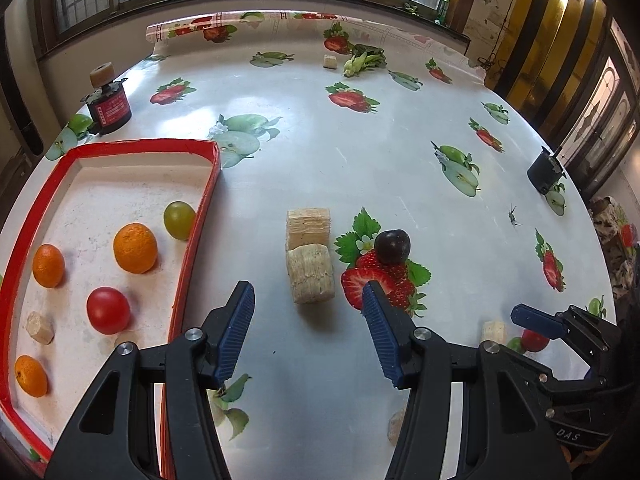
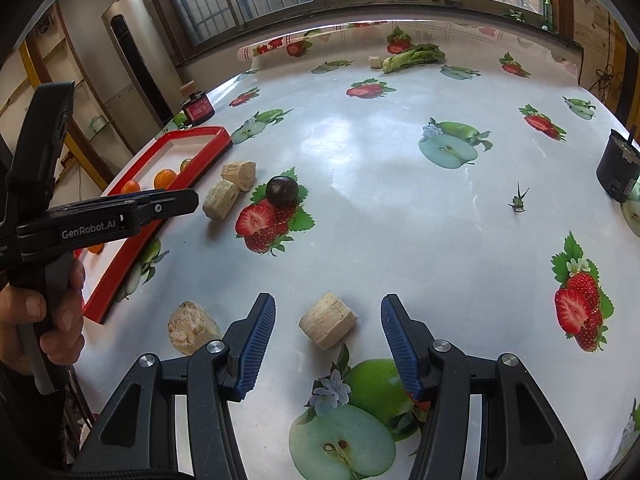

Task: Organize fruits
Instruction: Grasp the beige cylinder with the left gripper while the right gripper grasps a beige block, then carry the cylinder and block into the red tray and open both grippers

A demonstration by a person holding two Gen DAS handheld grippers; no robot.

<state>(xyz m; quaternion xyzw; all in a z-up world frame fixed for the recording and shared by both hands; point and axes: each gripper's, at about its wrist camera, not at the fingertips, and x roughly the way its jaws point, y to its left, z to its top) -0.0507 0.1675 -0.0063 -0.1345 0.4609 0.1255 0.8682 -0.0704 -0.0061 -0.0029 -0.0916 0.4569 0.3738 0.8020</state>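
Fruits were partly sorted: inside the red tray (image 1: 60, 168) lay three oranges (image 1: 135, 247), a green grape (image 1: 179, 219), a red tomato (image 1: 108, 310) and one pale chunk (image 1: 40, 327). Just outside the tray's right wall sat two more chunks (image 1: 310, 278), touching each other, and just beyond them a dark plum (image 1: 392, 246) rested on a printed strawberry, not yet in the tray. Further from the tray, near the table's (image 1: 360, 152) front edge, lay another chunk (image 2: 328, 319), a rougher piece (image 2: 192, 326), and something small and red (image 1: 534, 340) half hidden behind the right gripper. The left gripper (image 1: 310, 328) hung over the pair of chunks beside the tray, jaws spread and empty. The right gripper (image 2: 328, 344) hung over the front chunk, jaws also spread, gripping nothing. By my reading, roughly half the pieces were in; the plum and loose pieces remained.
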